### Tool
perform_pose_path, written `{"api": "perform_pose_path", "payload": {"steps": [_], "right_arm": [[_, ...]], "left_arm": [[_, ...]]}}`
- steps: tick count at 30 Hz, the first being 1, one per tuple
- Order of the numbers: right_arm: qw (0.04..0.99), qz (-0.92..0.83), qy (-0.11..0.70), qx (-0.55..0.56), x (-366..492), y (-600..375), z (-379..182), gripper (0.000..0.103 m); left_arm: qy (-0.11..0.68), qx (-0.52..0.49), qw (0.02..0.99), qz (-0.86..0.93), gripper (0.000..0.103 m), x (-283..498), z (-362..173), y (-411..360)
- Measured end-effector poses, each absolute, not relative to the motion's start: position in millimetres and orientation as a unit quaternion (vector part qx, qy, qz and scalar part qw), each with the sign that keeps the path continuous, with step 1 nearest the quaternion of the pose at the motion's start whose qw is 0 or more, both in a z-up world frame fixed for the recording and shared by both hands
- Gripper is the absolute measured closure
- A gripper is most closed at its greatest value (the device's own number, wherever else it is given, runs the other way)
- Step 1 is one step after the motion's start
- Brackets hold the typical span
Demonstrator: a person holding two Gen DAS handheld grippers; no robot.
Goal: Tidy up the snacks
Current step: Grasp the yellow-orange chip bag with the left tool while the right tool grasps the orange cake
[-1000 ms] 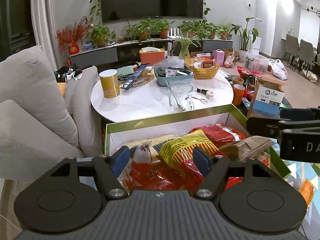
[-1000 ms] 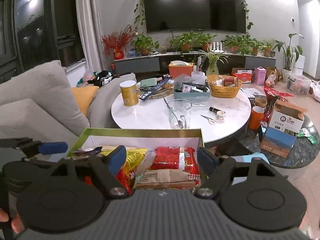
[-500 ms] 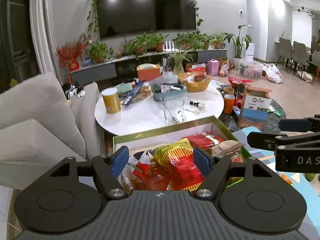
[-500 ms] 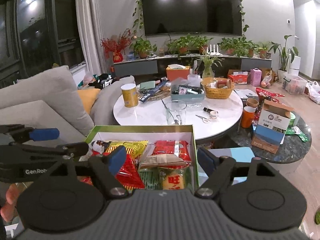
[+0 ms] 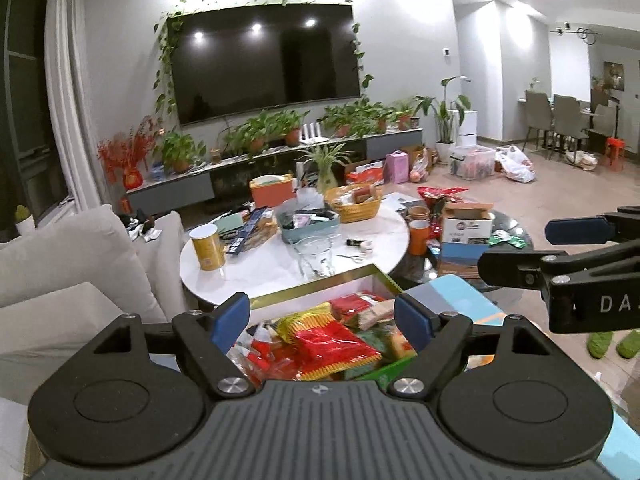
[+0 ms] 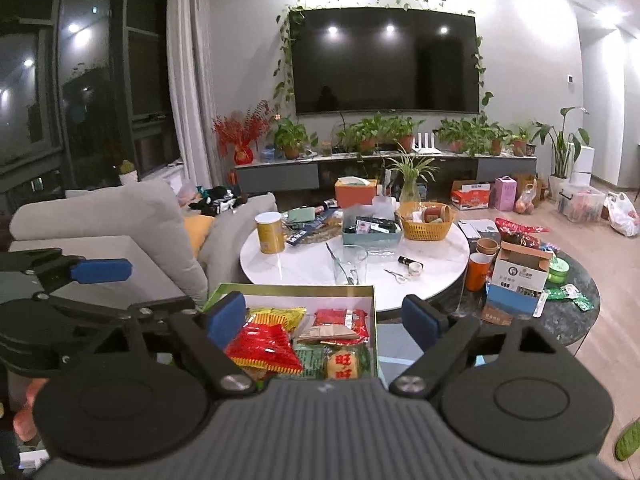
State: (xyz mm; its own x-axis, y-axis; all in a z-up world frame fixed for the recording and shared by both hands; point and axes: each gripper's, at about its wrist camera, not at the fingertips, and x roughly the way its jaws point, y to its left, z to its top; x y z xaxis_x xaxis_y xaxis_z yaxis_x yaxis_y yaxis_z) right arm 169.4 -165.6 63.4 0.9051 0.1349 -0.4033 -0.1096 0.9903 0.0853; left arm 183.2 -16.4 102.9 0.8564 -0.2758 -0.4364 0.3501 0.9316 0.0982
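An open box with a green-gold rim (image 5: 312,288) (image 6: 296,289) lies low in both wrist views. It is filled with snack packets, with a red packet (image 5: 332,344) (image 6: 264,344) on top. My left gripper (image 5: 322,320) hangs well above the box. Its jaws are opening and nothing is between them. My right gripper (image 6: 323,316) also hovers above the box, open with nothing between its pads. Each gripper shows in the other's view: the right gripper (image 5: 516,250) at the right edge, the left gripper (image 6: 160,286) at the left edge.
Behind the box stands a white round table (image 5: 280,264) with a yellow can (image 5: 208,248), a glass (image 5: 316,258), baskets and clutter. A grey sofa (image 5: 80,256) is on the left. On the right, a dark side table (image 6: 576,320) carries a cardboard carton (image 6: 520,280).
Both grippers have risen and drawn back from the box, which now looks smaller and lower. The left gripper's jaws stand wider apart than before.
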Motion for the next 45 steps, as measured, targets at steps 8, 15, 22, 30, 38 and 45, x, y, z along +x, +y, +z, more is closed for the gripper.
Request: {"api": "perform_pose_path", "payload": {"steps": [8, 15, 22, 30, 38, 45], "right_arm": [[0.973, 0.075, 0.215, 0.045, 143.6, -176.0, 45.8, 0.042], [0.958, 0.042, 0.277, 0.068, 158.2, -188.7, -9.5, 0.042], [0.934, 0.011, 0.341, 0.104, 179.1, -209.0, -59.7, 0.042], [0.913, -0.017, 0.382, 0.143, 199.6, -227.6, -89.2, 0.042], [0.889, -0.033, 0.409, 0.200, 232.1, -243.9, -102.6, 0.041], [0.877, -0.080, 0.424, 0.213, 261.5, -238.2, -103.4, 0.041]], "left_arm": [[0.218, 0.079, 0.952, -0.200, 0.022, 150.8, 76.9, -14.2], [0.267, 0.108, 0.937, -0.198, 0.022, 160.8, 13.9, -14.6], [0.322, 0.118, 0.921, -0.184, 0.022, 189.2, -40.2, -17.5], [0.354, 0.114, 0.911, -0.180, 0.022, 214.3, -74.4, -24.7], [0.356, 0.118, 0.909, -0.184, 0.022, 230.1, -83.5, -27.6], [0.365, 0.103, 0.907, -0.181, 0.022, 242.5, -91.3, -28.0]]}}
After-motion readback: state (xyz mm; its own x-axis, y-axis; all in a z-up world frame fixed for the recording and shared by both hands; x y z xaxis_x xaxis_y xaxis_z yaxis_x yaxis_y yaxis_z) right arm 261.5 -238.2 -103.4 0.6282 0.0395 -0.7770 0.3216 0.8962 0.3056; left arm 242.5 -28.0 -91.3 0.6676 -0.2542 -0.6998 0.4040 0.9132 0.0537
